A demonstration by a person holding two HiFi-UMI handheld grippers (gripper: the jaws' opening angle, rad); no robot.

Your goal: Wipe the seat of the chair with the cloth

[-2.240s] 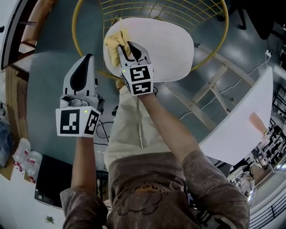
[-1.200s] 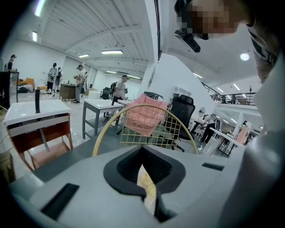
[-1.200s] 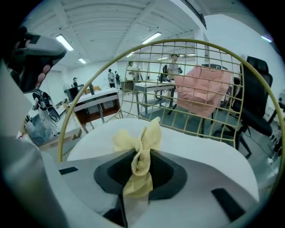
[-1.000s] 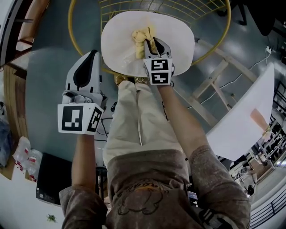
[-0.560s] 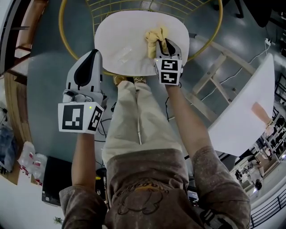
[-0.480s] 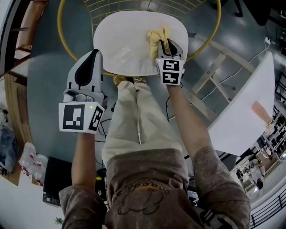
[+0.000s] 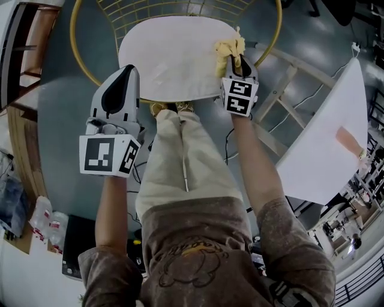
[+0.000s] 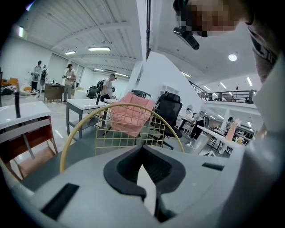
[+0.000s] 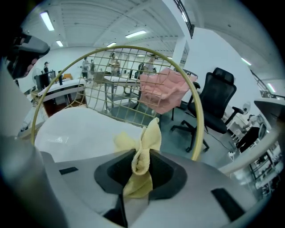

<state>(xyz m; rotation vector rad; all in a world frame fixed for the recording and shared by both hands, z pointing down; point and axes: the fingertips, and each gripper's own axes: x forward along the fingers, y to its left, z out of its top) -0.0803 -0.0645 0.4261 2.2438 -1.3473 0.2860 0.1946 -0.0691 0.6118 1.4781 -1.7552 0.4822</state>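
Note:
The chair's white seat (image 7: 168,57) lies at the top centre of the head view, ringed by its gold wire back (image 7: 180,9). My right gripper (image 7: 237,60) is shut on the yellow cloth (image 7: 230,48), which rests at the seat's right edge. In the right gripper view the cloth (image 9: 143,147) bunches up out of the right gripper (image 9: 140,171), with the seat (image 9: 84,131) to its left. My left gripper (image 7: 123,75) hangs shut and empty to the left of the seat's front edge, apart from it. The left gripper (image 8: 144,178) looks toward the wire back (image 8: 124,133).
A pink cloth (image 9: 162,91) hangs over the wire back. A white tabletop (image 7: 324,150) on wooden trestle legs (image 7: 282,114) stands to the right. A black office chair (image 9: 218,102) is behind. The person's legs (image 7: 186,162) stand in front of the seat.
My right gripper has carried the cloth across the seat from its left front to its right edge. The left gripper has stayed where it was.

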